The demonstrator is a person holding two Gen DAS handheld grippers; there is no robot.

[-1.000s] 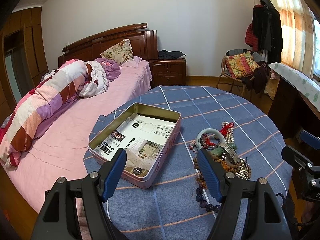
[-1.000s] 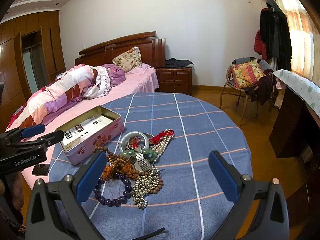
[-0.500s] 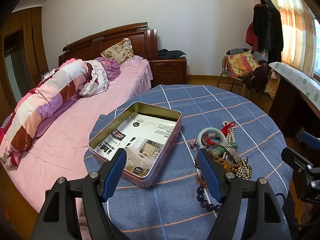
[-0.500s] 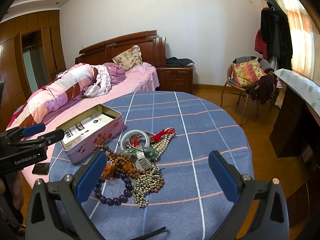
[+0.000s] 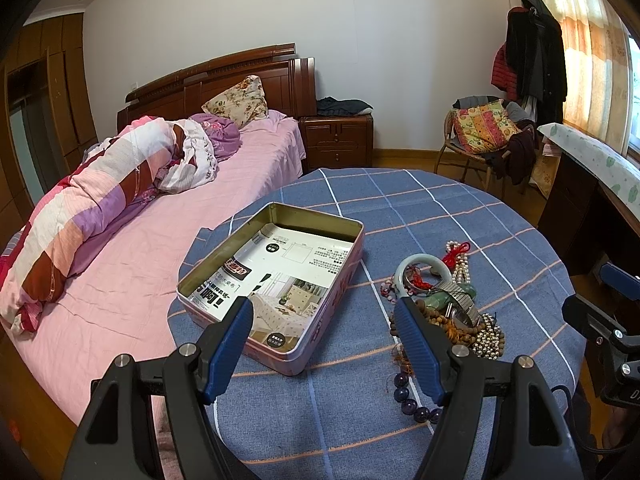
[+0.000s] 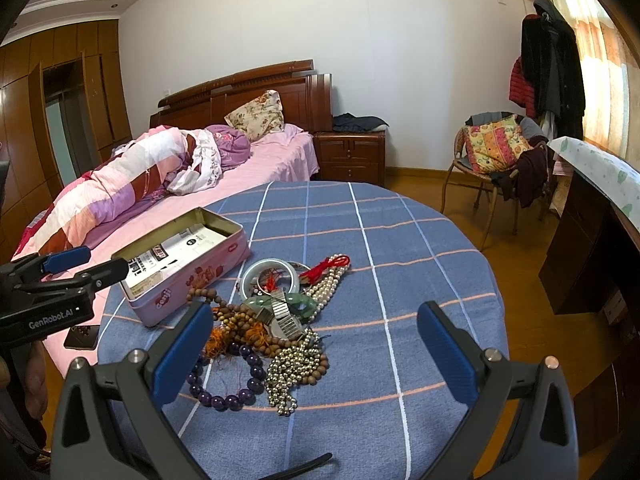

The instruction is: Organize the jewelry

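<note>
An open pink tin box (image 5: 280,276) (image 6: 188,268) lined with printed paper sits on the round table's left side. To its right lies a jewelry pile (image 5: 440,304) (image 6: 272,320): a pale bangle (image 6: 270,276), pearl strand (image 6: 328,284), wooden beads (image 6: 236,320), purple bead bracelet (image 6: 228,392), silver beads (image 6: 296,364), a metal watch band (image 6: 286,318). My left gripper (image 5: 324,344) is open and empty, above the near edge of the box. My right gripper (image 6: 316,356) is open and empty, above the near side of the pile.
The table wears a blue checked cloth (image 6: 400,240). A bed with pink sheets (image 5: 132,256) touches the table's left side. A chair with a cushion (image 6: 496,152) and a dark desk (image 6: 592,232) stand to the right. A dark phone (image 6: 82,336) lies on the bed.
Both views have shifted slightly, with the box and jewelry sitting a little farther off. Both grippers stay open and nothing has been picked up.
</note>
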